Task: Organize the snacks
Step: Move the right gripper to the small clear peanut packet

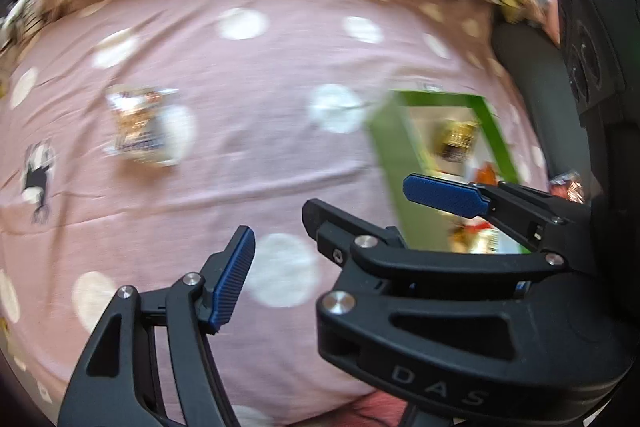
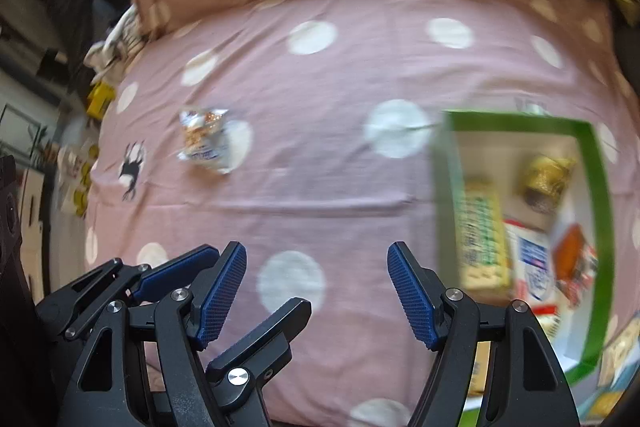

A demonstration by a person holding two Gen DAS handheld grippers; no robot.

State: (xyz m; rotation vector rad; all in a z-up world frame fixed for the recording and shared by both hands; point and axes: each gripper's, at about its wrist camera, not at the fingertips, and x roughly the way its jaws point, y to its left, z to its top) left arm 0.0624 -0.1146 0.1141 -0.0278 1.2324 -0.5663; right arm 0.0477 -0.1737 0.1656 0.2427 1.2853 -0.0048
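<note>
Both tools, left tool (image 2: 224,289) and right tool (image 2: 316,291), gape empty; crossing so close, they might clash before reaching that lone snack packet (image 2: 206,139) on the bed (image 2: 340,67)

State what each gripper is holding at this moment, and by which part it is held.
Nothing is held. The right gripper is open over bare sheet, and the left gripper beside it also has nothing between its fingers.
</note>
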